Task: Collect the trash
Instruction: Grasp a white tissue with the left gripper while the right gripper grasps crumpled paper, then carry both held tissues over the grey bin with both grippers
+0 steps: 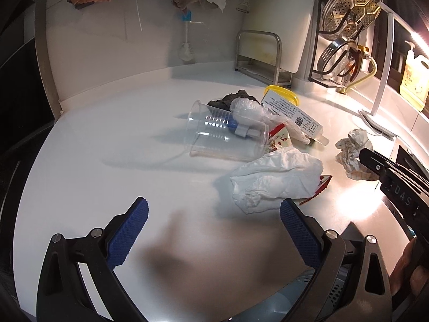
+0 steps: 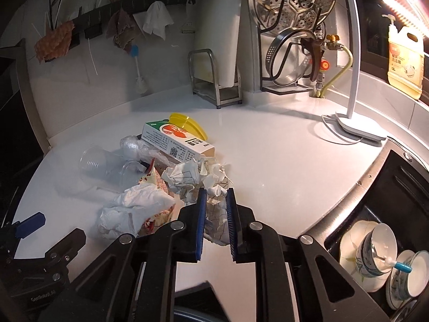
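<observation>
A clear plastic cup (image 1: 228,136) lies on its side on the counter (image 1: 107,161), a blue-and-white object inside it. Right of the cup lie a crumpled white tissue (image 1: 276,182) and a printed carton (image 2: 177,141) resting on a yellow lid (image 2: 190,123). Farther right of the cup, a crumpled ball of printed paper (image 2: 214,187) sits pinched between blue pads (image 2: 201,222).

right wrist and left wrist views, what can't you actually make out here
- Bin for the trash: only a grey-blue rim shows at the bottom edge of the left wrist view, behind the left gripper.
- Crumpled paper: its lower part is hidden between the right gripper fingers.
- Small print on the box: too small.
- Item inside the clear cup: blurred by plastic.
</observation>
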The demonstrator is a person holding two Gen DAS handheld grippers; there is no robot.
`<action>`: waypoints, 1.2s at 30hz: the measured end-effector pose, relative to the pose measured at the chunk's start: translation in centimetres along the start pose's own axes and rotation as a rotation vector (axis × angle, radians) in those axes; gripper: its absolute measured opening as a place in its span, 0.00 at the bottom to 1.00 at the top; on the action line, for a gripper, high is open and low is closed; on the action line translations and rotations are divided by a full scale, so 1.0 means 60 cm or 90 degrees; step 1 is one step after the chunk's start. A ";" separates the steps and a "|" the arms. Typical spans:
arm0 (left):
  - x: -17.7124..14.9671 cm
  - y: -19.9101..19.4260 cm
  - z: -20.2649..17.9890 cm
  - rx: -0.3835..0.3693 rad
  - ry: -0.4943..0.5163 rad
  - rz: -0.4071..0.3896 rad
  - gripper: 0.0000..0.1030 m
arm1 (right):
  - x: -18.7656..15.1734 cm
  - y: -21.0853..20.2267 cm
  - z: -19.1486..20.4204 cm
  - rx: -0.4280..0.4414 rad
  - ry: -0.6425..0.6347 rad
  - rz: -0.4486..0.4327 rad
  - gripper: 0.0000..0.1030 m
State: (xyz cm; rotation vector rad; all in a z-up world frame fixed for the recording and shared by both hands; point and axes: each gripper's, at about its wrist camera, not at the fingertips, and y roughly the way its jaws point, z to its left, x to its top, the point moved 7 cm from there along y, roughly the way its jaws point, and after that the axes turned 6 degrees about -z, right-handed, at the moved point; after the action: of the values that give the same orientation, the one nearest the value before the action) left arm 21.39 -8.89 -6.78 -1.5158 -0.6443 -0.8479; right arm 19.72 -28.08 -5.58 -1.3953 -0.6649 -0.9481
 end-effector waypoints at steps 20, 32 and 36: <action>0.002 0.093 -0.035 0.015 0.008 0.048 0.90 | -0.017 -0.056 -0.047 0.021 0.043 -0.038 0.14; -0.001 0.078 -0.034 -0.058 -0.027 0.047 0.11 | -0.023 -0.055 -0.048 0.019 0.042 -0.033 0.14; 0.015 0.045 -0.028 -0.050 -0.014 0.008 0.11 | -0.028 -0.059 -0.046 0.016 0.039 -0.028 0.14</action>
State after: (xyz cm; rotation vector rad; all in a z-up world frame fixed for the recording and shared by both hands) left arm 23.81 -10.93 -7.61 -1.6002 -0.6241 -0.8564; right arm 15.43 -30.25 -5.49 -1.3286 -0.6617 -1.0110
